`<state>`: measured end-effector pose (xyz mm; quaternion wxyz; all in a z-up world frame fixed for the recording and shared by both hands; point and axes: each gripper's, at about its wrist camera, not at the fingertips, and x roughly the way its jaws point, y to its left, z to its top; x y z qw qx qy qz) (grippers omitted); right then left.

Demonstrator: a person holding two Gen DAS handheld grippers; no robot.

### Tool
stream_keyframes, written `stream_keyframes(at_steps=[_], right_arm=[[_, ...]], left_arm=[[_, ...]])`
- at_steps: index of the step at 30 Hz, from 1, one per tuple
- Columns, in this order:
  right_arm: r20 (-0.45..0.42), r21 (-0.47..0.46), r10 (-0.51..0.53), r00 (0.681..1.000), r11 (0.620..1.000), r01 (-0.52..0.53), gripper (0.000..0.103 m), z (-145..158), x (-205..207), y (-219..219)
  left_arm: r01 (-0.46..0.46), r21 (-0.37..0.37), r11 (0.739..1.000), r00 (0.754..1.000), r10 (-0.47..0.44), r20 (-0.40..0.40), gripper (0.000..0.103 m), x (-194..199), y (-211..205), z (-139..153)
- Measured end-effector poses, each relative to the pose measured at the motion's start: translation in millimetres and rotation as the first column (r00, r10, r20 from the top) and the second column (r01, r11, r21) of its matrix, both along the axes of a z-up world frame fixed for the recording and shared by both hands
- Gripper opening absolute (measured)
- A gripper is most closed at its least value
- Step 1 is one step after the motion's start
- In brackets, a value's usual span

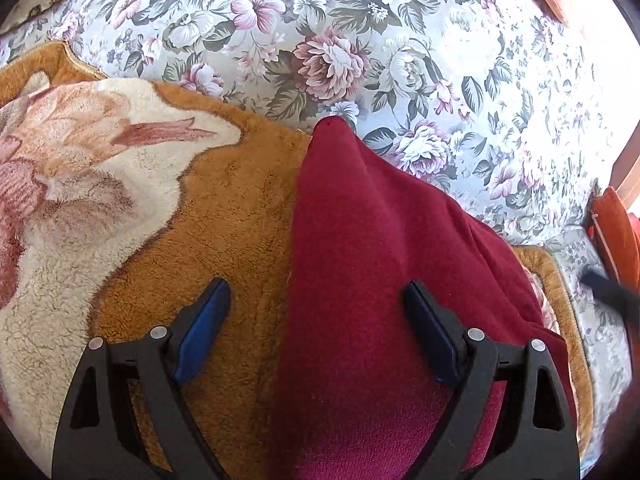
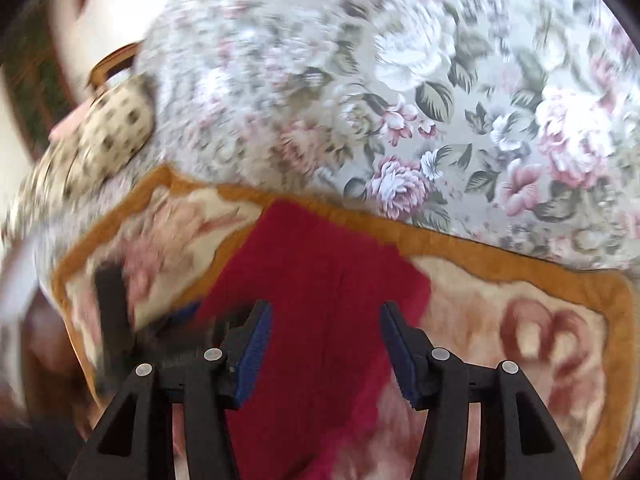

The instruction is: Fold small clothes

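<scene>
A dark red garment (image 1: 372, 264) lies in a long folded strip on a fuzzy brown and cream blanket (image 1: 224, 208). My left gripper (image 1: 316, 300) is open above the garment's left edge, its right finger over the red cloth and its left finger over the blanket. In the blurred right wrist view the same red garment (image 2: 320, 280) lies on the blanket (image 2: 520, 320). My right gripper (image 2: 326, 316) is open and empty above it. A dark blurred shape at the left of that view (image 2: 112, 312) looks like the left gripper.
A floral bedcover (image 1: 360, 40) spreads beyond the blanket. A dotted cream pillow (image 2: 108, 136) lies at the far left. An orange object (image 1: 616, 232) sits at the right edge of the bed. The blanket's brown border (image 2: 480, 252) runs behind the garment.
</scene>
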<state>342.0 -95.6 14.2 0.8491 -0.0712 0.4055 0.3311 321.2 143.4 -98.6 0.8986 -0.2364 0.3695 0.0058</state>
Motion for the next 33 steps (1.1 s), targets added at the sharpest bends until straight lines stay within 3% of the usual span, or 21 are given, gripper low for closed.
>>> stream_keyframes(at_steps=[4, 7, 10, 11, 13, 14, 22, 33], right_arm=[[0.148, -0.006, 0.180, 0.972, 0.983, -0.181, 0.054, -24, -73, 2], [0.150, -0.105, 0.249, 0.957, 0.966, -0.235, 0.054, -53, -86, 14], [0.086, -0.137, 0.197, 0.977, 0.973, -0.184, 0.057, -92, -75, 2], [0.057, -0.100, 0.156, 0.986, 0.984, -0.150, 0.065, -100, -69, -5], [-0.064, 0.037, 0.098, 0.993, 0.995, -0.095, 0.067, -108, -53, -23], [-0.074, 0.050, 0.105, 0.992, 0.994, -0.102, 0.069, -110, -50, -23], [-0.039, 0.014, 0.107, 0.994, 0.994, -0.106, 0.071, -115, -53, -14], [-0.042, 0.058, 0.108, 0.993, 0.993, -0.105, 0.073, -116, -53, -23]], left_arm=[[-0.003, 0.014, 1.000, 1.000, 0.003, -0.001, 0.089, -1, -2, 0], [0.000, 0.007, 1.000, 1.000, 0.000, 0.003, 0.089, -1, -2, 0], [0.000, -0.002, 1.000, 1.000, 0.000, 0.007, 0.090, 0, -2, -2], [-0.001, 0.000, 1.000, 1.000, 0.001, 0.009, 0.090, -1, -2, -2], [-0.004, 0.005, 1.000, 1.000, 0.004, 0.012, 0.090, -2, -2, -2], [-0.006, 0.012, 1.000, 1.000, 0.005, 0.012, 0.090, -1, -3, -2], [-0.007, 0.019, 1.000, 1.000, 0.007, 0.016, 0.090, -3, -3, -3], [-0.008, 0.056, 0.998, 1.000, 0.008, 0.005, 0.090, 0, -6, -3]])
